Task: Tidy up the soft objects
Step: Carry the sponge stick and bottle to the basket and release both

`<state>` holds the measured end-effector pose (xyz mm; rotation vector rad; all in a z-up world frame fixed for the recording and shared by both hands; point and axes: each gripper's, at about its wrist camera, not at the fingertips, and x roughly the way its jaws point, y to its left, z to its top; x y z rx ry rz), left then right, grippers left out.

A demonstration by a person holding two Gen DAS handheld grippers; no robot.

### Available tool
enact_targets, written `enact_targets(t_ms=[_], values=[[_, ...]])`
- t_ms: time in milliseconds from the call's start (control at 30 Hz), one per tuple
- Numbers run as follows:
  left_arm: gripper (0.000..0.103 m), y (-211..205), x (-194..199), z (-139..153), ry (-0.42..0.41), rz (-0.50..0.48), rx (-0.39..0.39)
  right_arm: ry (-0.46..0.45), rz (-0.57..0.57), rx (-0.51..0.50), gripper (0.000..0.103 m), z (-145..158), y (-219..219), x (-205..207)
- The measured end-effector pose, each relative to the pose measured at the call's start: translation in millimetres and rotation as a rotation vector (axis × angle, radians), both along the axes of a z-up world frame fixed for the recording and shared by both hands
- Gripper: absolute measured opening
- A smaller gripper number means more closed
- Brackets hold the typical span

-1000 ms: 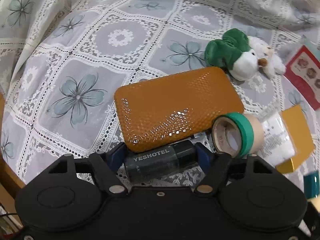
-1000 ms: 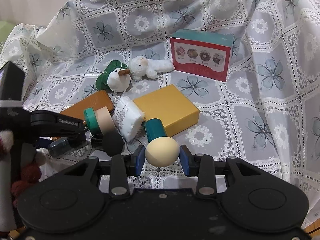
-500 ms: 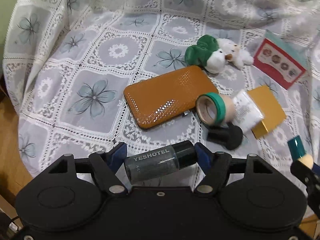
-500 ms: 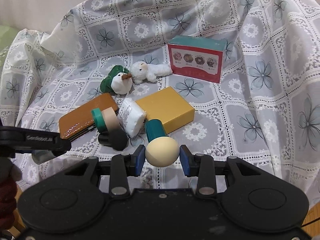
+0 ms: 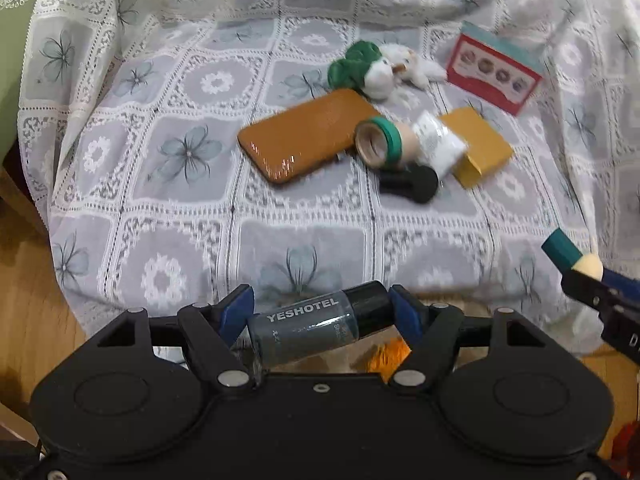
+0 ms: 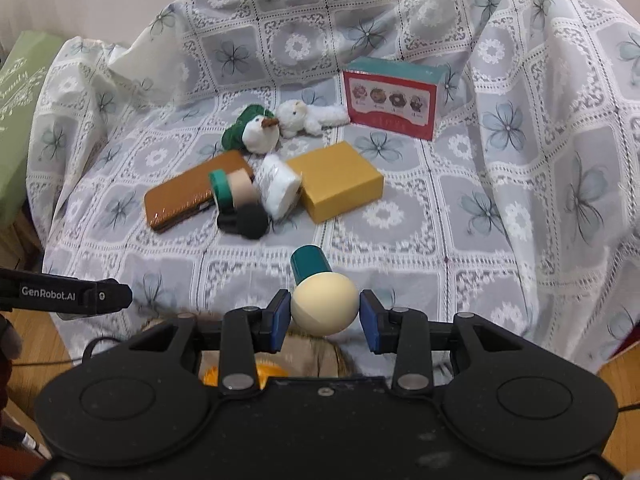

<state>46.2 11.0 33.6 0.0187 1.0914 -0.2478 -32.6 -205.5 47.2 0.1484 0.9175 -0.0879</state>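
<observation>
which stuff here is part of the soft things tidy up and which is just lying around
In the job:
green plush
white plush
sponge puff in right claw
black puff
tissue pack

Lying about:
bottle in left claw
brown case
tape rolls
yellow box
red box

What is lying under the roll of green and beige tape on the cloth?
The tape roll leans on the edge of the brown case, with the black sponge applicator in front. The roll hides whatever it covers.
</observation>
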Motion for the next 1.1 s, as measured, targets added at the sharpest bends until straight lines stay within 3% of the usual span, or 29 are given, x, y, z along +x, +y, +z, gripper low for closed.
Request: enact_targets(t_ms=[467, 767, 1100], values=[[0.069, 9.3, -43.6, -19.3, 0.099, -0.076, -0.003, 0.07, 0.098, 0.01, 0.036, -1.8, 16.8, -45.5], [0.069, 12.4, -49.4, -31.0, 0.155, -0.054, -0.019, 0.091, 0.138, 0.033, 0.036, -3.1, 21.0, -47.9], [0.069, 7.2, -51.9, -35.6, 0.165, -0.079, -0.001, 0.109, 0.148, 0.034, 0.036, -6.9, 19.2, -48.6]])
